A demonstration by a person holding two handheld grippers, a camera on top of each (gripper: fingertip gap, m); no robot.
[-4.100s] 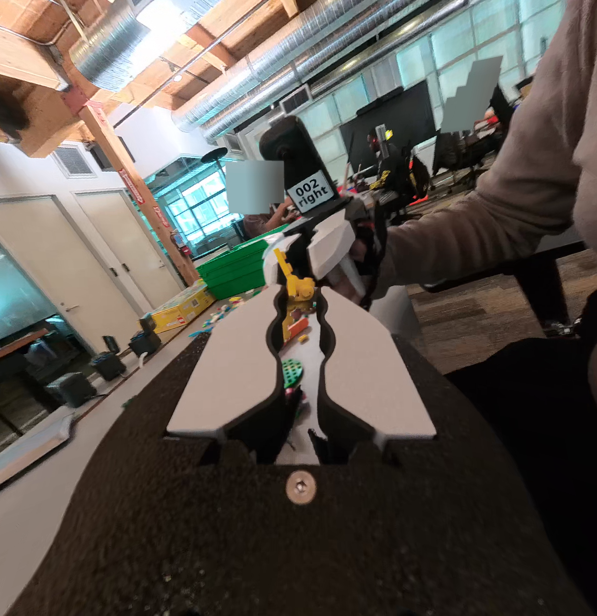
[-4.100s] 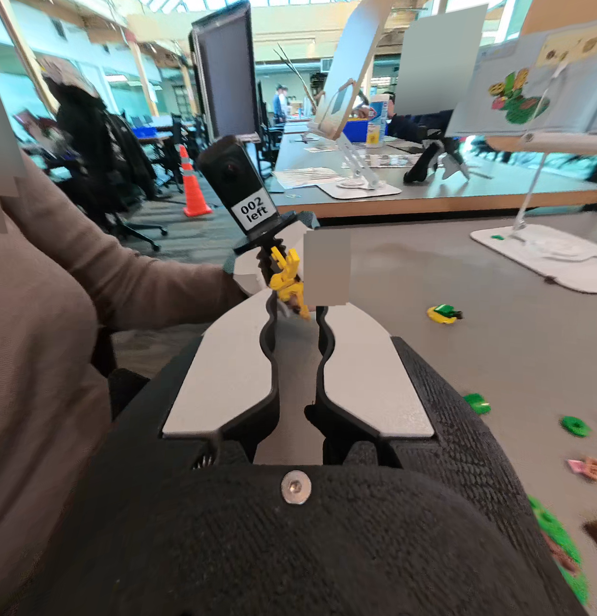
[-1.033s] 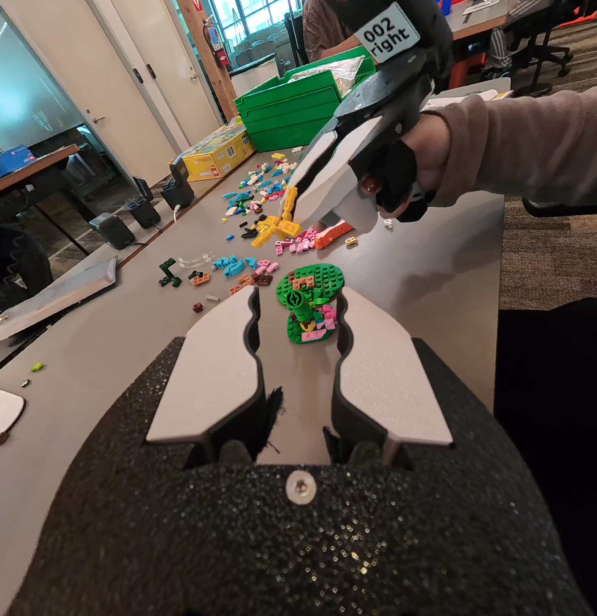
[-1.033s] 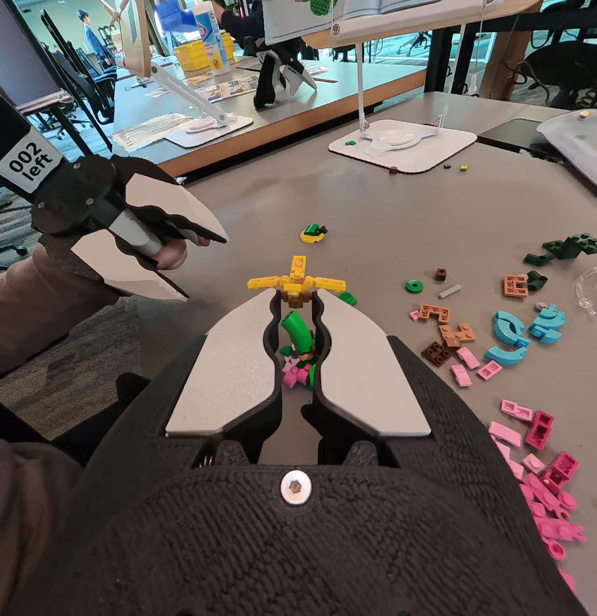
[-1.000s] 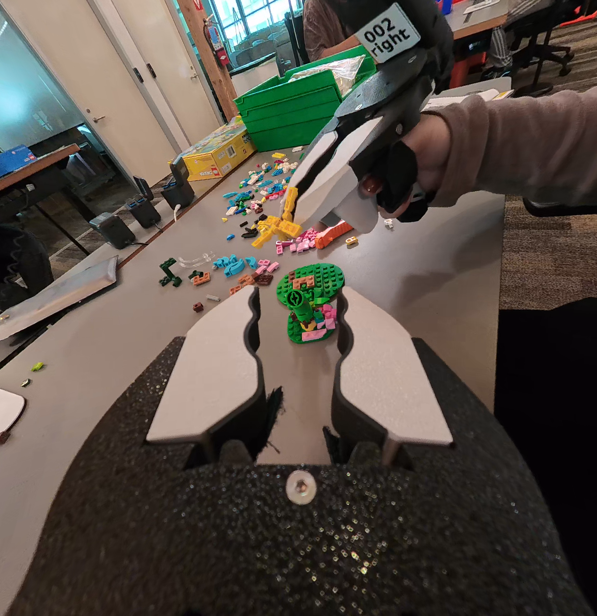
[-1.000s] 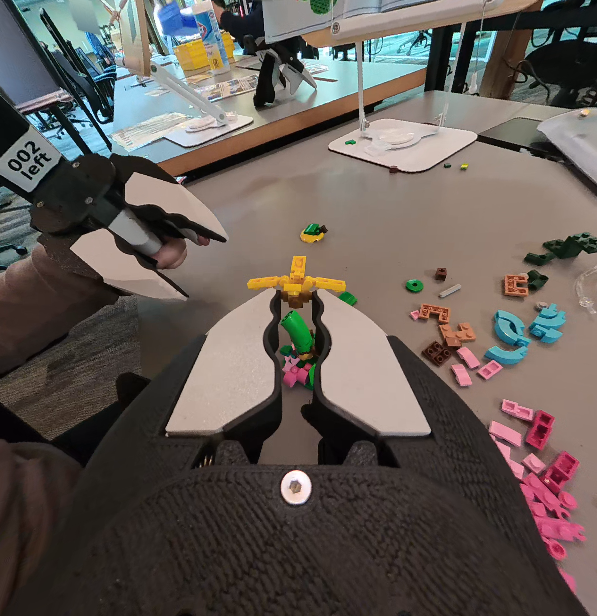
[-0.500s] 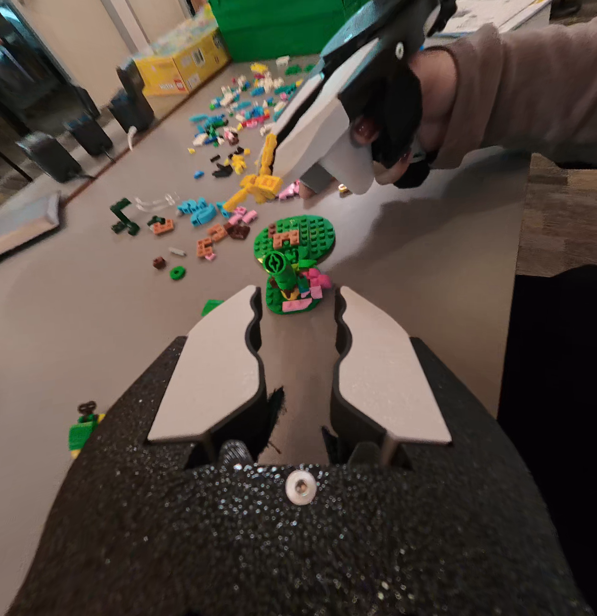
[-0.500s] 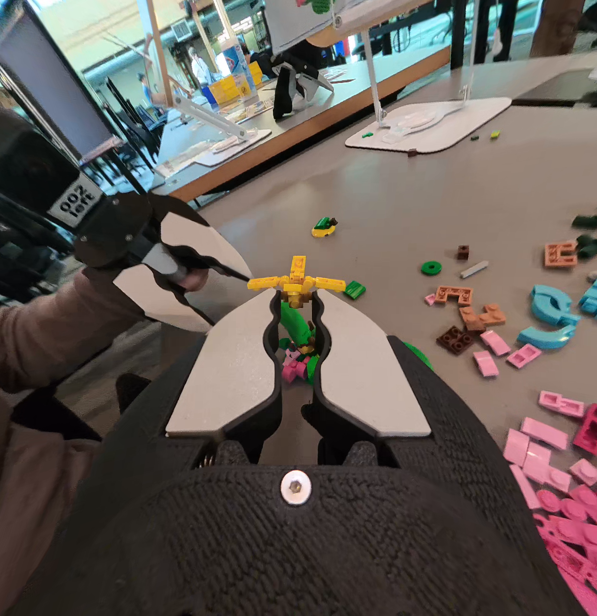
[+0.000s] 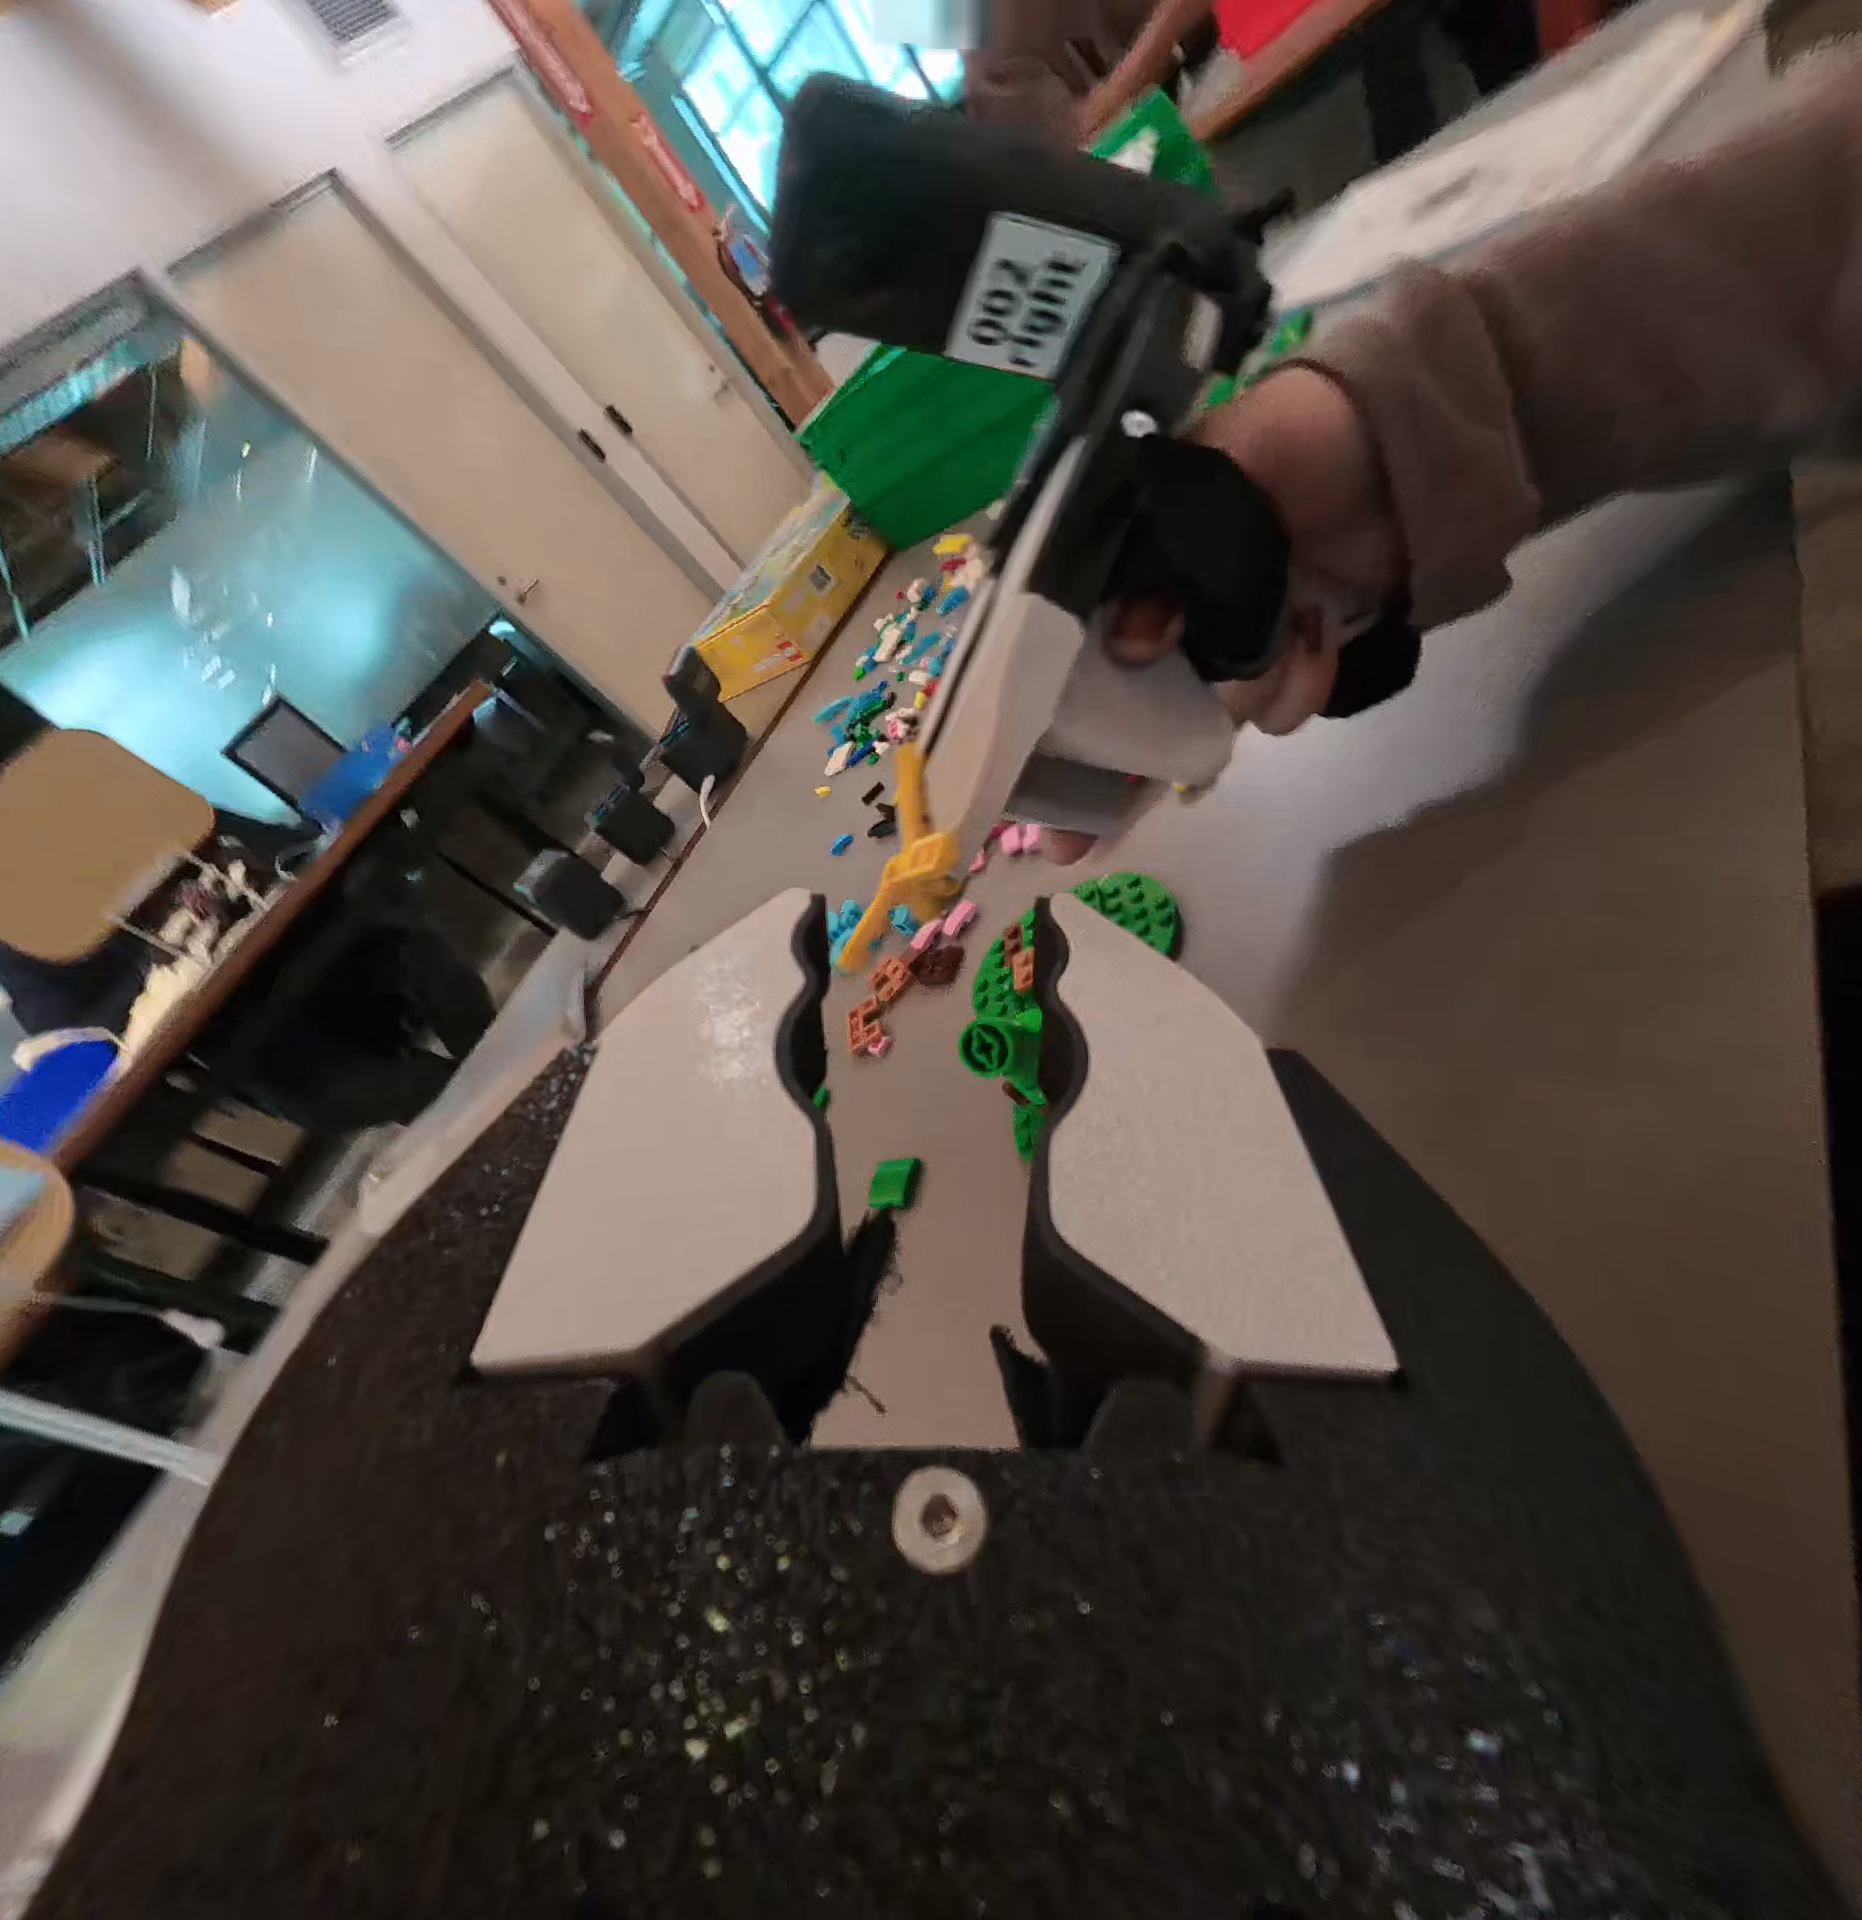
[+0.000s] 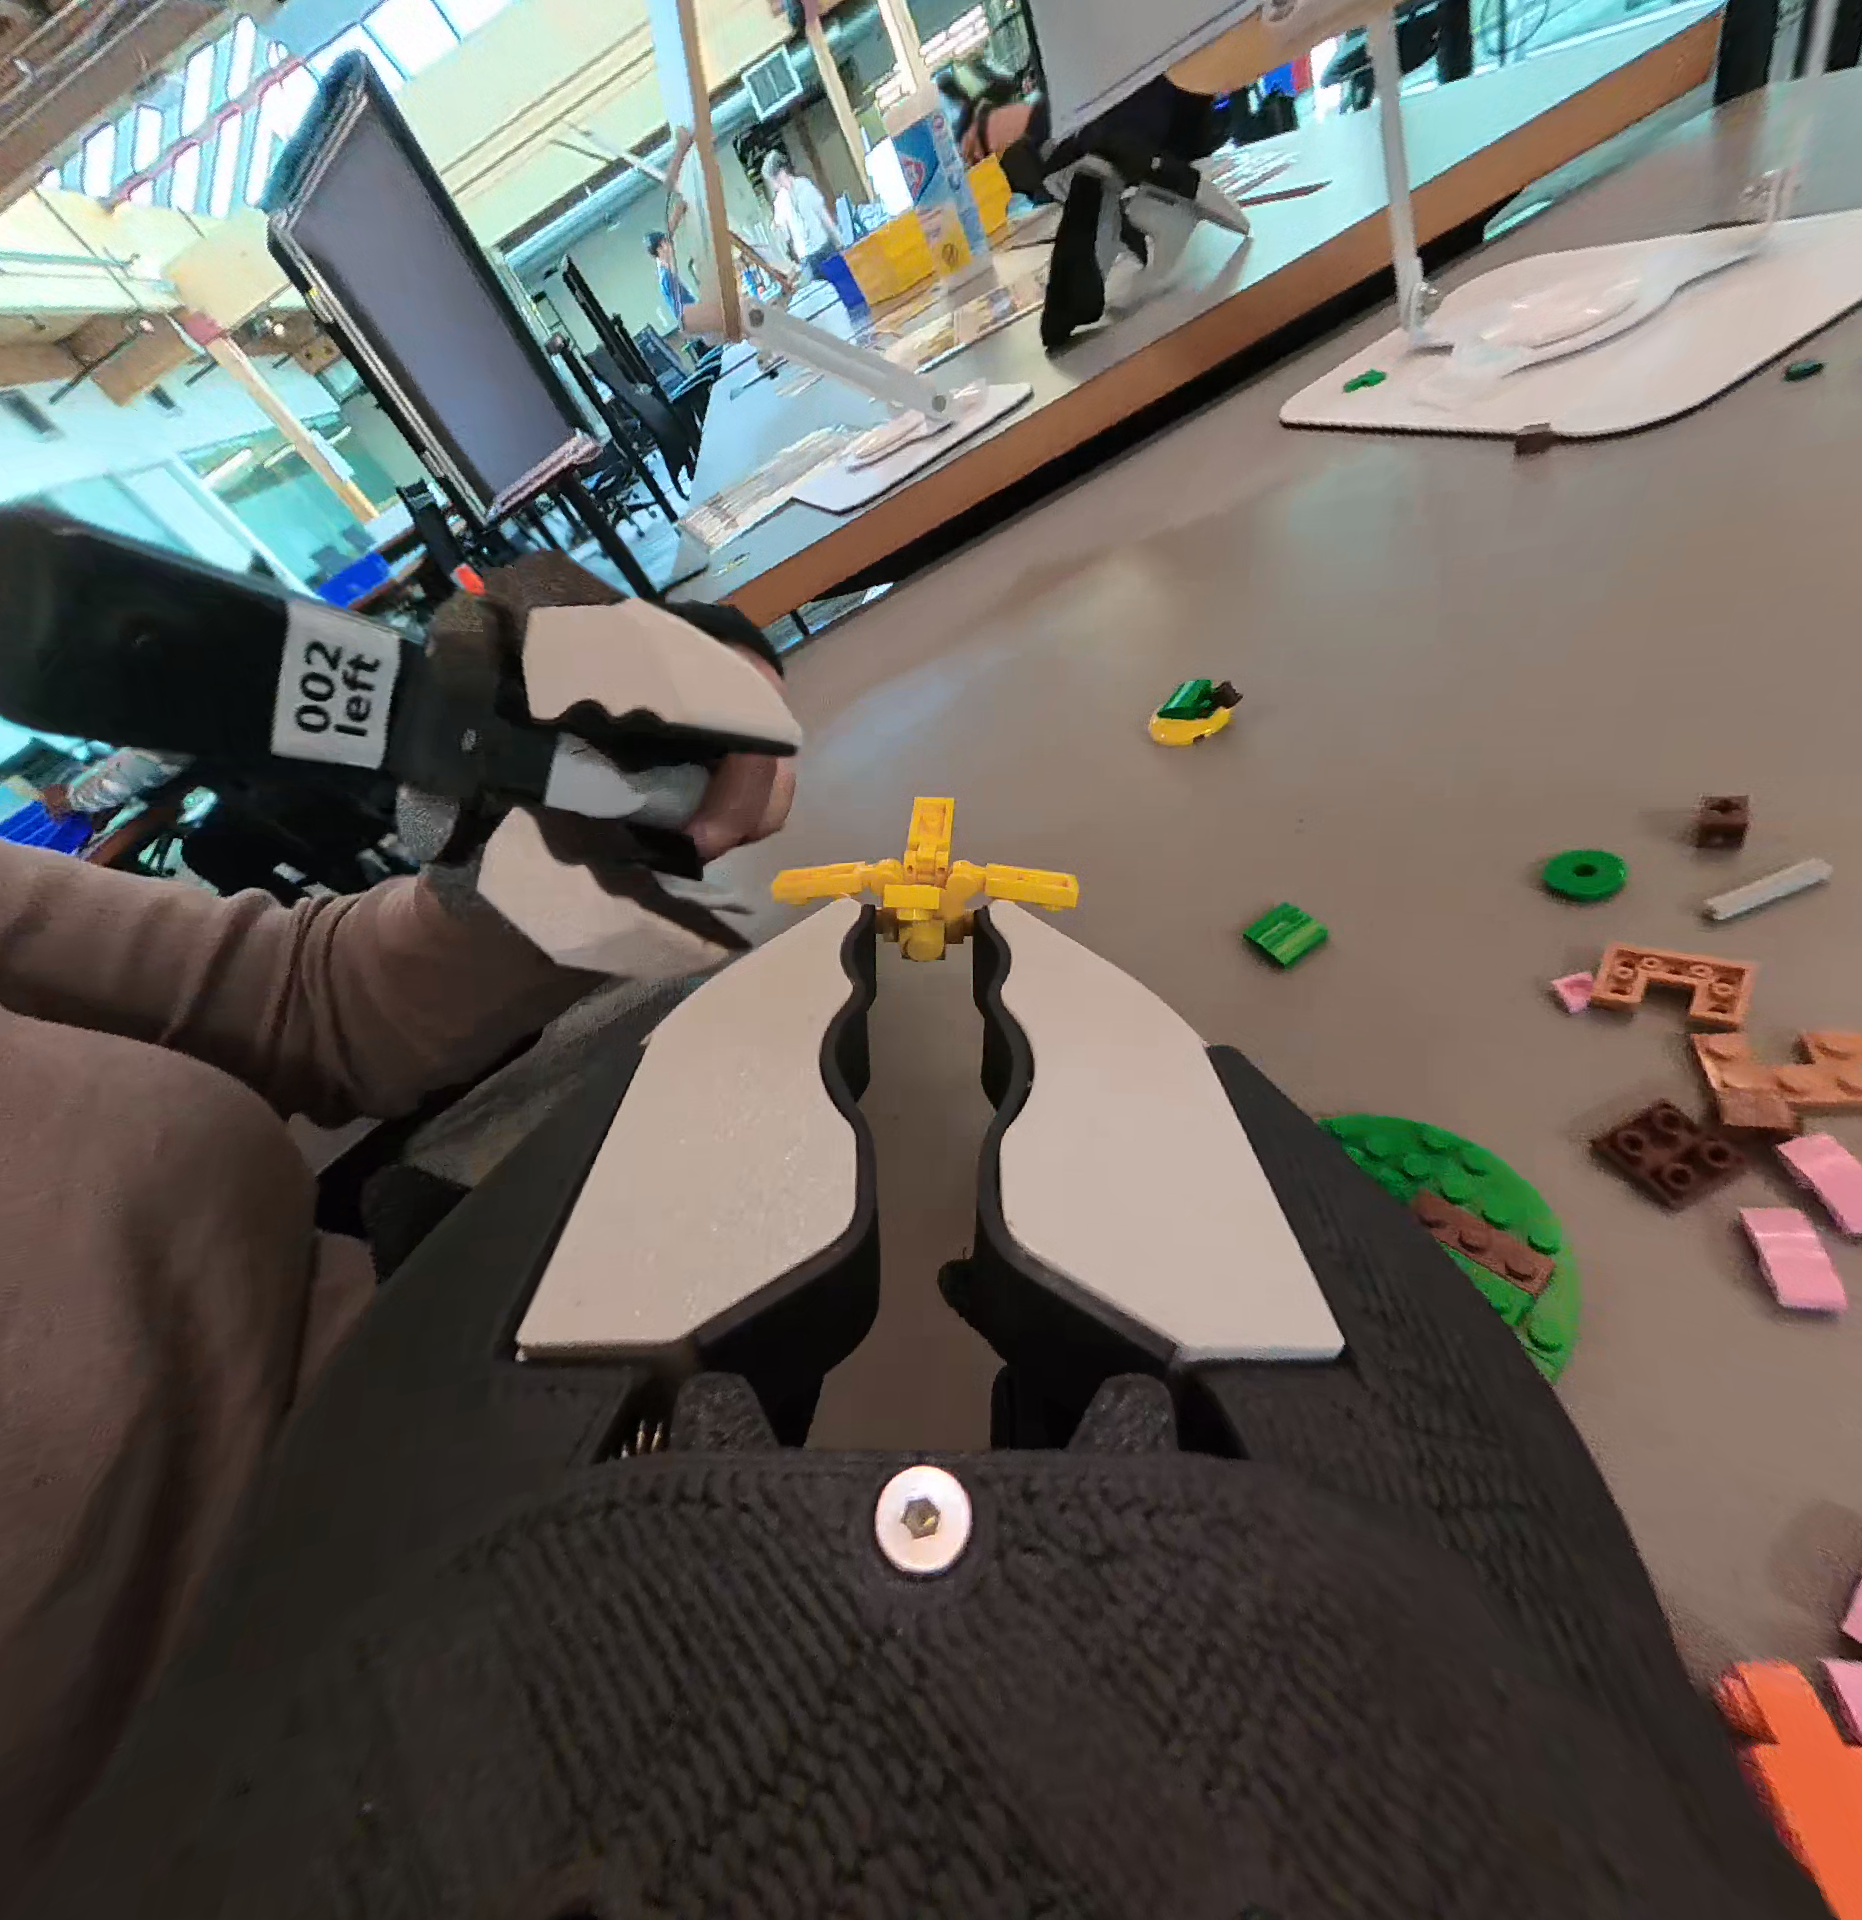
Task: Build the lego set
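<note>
At a grey table (image 10: 1426,644) strewn with loose bricks, the right gripper (image 10: 919,914) pinches a yellow petal-shaped Lego assembly (image 10: 925,881) at its fingertips, held clear of the tabletop (the same piece shows against the brick scatter in the left wrist view). The left gripper (image 9: 932,914), fingers parted and holding nothing, hovers tilted over the table with a green stem on the round green baseplate build (image 9: 994,1049) just beside its right finger and a small green tile (image 9: 893,1182) on the table between the fingers
</note>
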